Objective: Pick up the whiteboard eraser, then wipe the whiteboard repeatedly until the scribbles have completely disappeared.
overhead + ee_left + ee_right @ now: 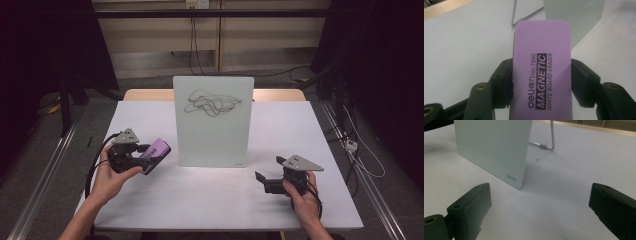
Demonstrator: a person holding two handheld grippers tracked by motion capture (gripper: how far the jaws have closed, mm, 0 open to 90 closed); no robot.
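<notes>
A purple whiteboard eraser point(541, 70) is pinched between the two black jaws of the left gripper point(142, 152), the pads pressed against its long sides, so that the eraser stands out past the jaws towards the board. On its purple face the brand "deli" is printed in black, followed by Chinese characters that cannot be made out, then "No.7840", the word "MAGNETIC" in light letters on a black bar, and "WHITE BOARD ERASER" beneath it. In the high view the eraser is seen at the left of the white table point(210, 200), held just above the surface by the left hand point(112, 177) and close to the lower left edge of the whiteboard point(212, 135). The whiteboard is stood upright near the middle of the table, propped from behind by a metal wire stand point(550, 137), and a tangle of dark scribbled lines point(212, 103) is drawn across its upper part. A small grey "deli" logo is printed at its lower right corner, seen from the right gripper view. The right gripper point(265, 181) is held low at the right of the table by the right hand point(302, 197), its jaws spread wide apart with nothing between them, pointed towards the board's lower right corner and well apart from it.
</notes>
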